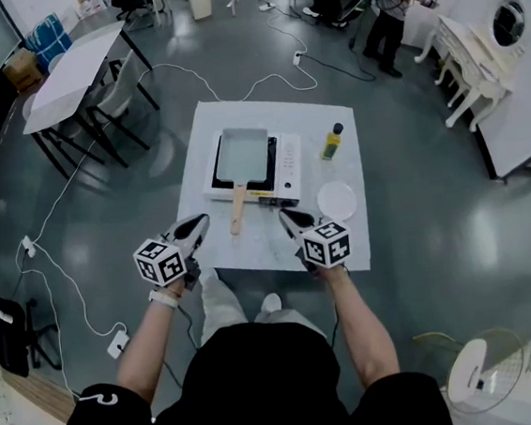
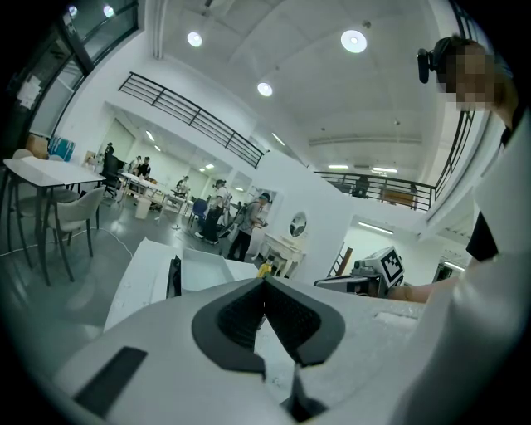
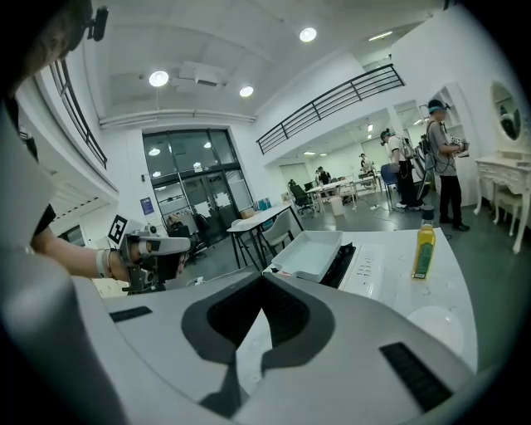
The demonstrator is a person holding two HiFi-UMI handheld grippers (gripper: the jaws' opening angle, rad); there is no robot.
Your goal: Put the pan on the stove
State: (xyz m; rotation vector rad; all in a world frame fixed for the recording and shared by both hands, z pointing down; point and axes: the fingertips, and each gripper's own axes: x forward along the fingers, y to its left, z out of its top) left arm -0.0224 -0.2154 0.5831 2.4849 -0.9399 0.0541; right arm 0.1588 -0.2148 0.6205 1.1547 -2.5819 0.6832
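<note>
The room is big, with a shiny grey floor (image 1: 414,191). In the middle stands a white tabletop (image 1: 197,167). A stove (image 1: 288,162) sits on it, toward the far side.

The pan (image 1: 243,154) is on the stove. It is a pale, square pan, and it lies flat on the stove's black top. Its wooden handle (image 1: 238,212) sticks out over the near edge of the stove and points toward the person holding the tools.

To the right of the stove stands a small bottle (image 1: 333,141) with yellow stuff in it and a dark cap. It is upright. Nearer, by the stove's right corner, lies a round white plate (image 1: 337,199).

The person stands at the near edge of the tabletop with both arms held out. The left tool (image 1: 200,222) is over the near part of the tabletop, just left of the handle and apart from it. Its jaws are pressed together with nothing between them. The right tool (image 1: 286,216) is just right of the handle, close to the plate. Its jaws are pressed together too, and they hold nothing.

Far off, another white table (image 1: 76,71) stands at the back left. A second person (image 1: 390,5) in dark clothes stands at the back right.
</note>
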